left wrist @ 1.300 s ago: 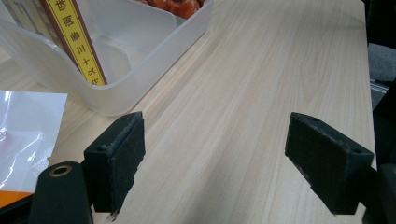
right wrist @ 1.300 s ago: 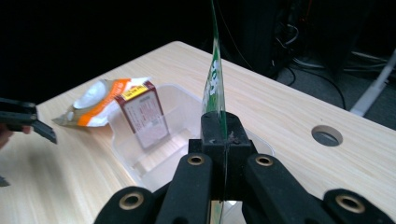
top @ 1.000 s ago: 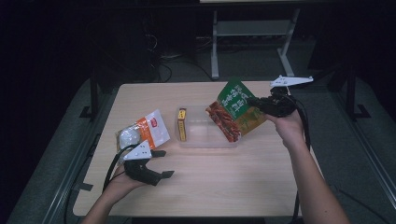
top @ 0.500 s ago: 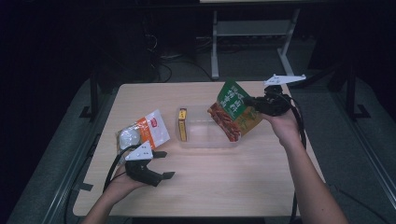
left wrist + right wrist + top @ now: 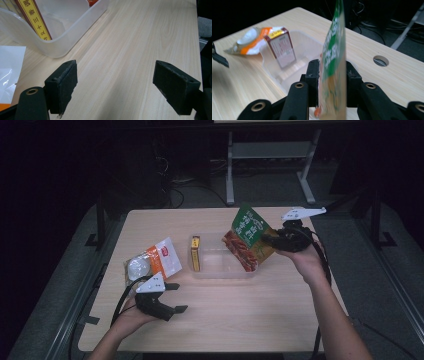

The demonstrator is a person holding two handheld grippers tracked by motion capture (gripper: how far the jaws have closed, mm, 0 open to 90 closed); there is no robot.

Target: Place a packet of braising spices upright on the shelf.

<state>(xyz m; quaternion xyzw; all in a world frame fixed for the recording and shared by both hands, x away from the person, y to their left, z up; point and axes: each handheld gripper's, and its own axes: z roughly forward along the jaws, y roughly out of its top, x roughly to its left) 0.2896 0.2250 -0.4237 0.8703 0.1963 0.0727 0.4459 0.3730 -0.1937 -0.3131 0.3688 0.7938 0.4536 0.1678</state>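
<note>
Lowered a little since a second ago, with jaws just opening: right gripper at the far right of the table, the green and red snack pouch upright between its pads. Whether the pads press the pouch, cannot tell; a thin gap seems to show at each side in the right gripper view. Lower end of the pouch over the right end of a clear plastic tray. Inside the tray's left end, a small yellow-topped box on edge. Left of the tray, flat on the table, an orange and white packet. Near left, left gripper resting on the wood, jaws wide apart, nothing between them.
</note>
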